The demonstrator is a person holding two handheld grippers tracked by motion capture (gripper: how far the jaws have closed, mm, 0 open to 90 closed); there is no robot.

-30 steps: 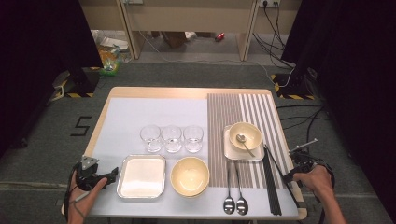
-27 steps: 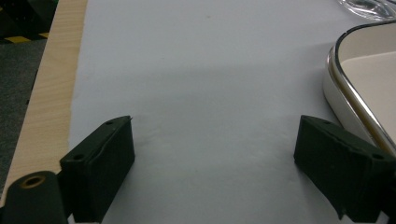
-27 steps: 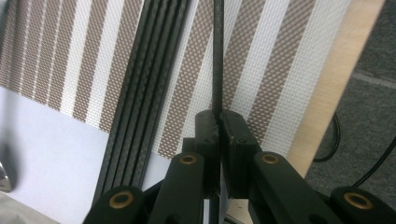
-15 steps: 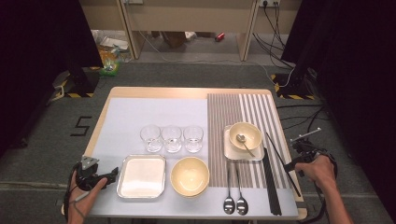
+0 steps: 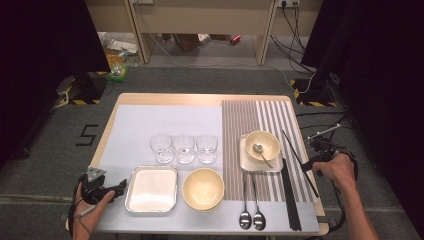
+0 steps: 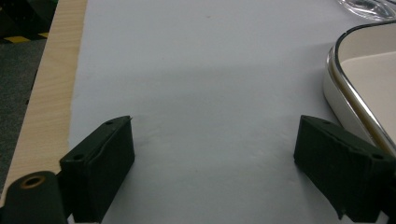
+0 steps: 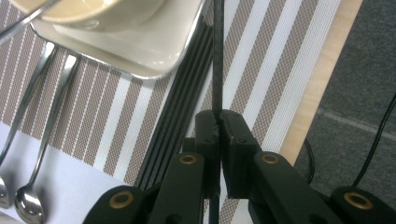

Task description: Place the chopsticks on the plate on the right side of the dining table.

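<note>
Counter (image 5: pixel 165 120) inventory: three glasses (image 5: pixel 184 148), two spoons (image 5: pixel 251 219). My right tongs (image 7: pixel 218 122) clamp one black chopstick (image 7: pixel 217 60) at the right edge; left tongs (image 6: pixel 212 163) gape wide.

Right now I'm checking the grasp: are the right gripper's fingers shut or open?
Shut. The right gripper has its fingers pressed together on a black chopstick.

Black chopstick (image 7: pixel 217 56) — thin, slanted above striped mat (image 7: pixel 261 84), pinched
</note>
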